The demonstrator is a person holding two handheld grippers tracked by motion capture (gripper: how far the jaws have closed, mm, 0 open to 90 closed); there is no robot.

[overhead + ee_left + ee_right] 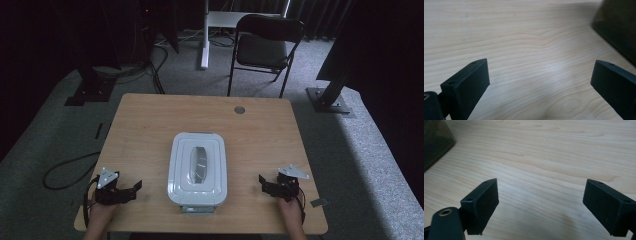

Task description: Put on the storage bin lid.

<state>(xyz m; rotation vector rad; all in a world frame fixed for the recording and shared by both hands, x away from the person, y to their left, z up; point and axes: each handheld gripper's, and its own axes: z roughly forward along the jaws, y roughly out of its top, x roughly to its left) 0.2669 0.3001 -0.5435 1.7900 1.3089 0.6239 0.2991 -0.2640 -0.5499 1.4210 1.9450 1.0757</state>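
- Left gripper, near the tabletop's front-left corner: jaws spread wide, nothing btwn them, holding nothing. It rests low over bare wood, jaws aimed toward the middle of the tabletop.
- Left gripper view: both black jaws stand well apart w/ light wood grain btwn them; a dark edge of the container sits at the upper right, apart from the jaws.
- Right gripper, near the front-right corner: jaws likewise wide apart, gripping nothing, aimed inward toward the middle.
- Right gripper view: jaws apart over bare wood; dark corner of the container at the upper left, not touching either jaw.
- White lidded container w/ a clear window in its lid lies at the middle of the tabletop, closer to the front edge than the back, long side running front to back. It sits btwn the two grippers, well apart from each; lid is on.
- Person's hands enter at the front edge, one behind each gripper.
- Small round grommet near the back edge; black folding chair on the floor beyond the back edge.
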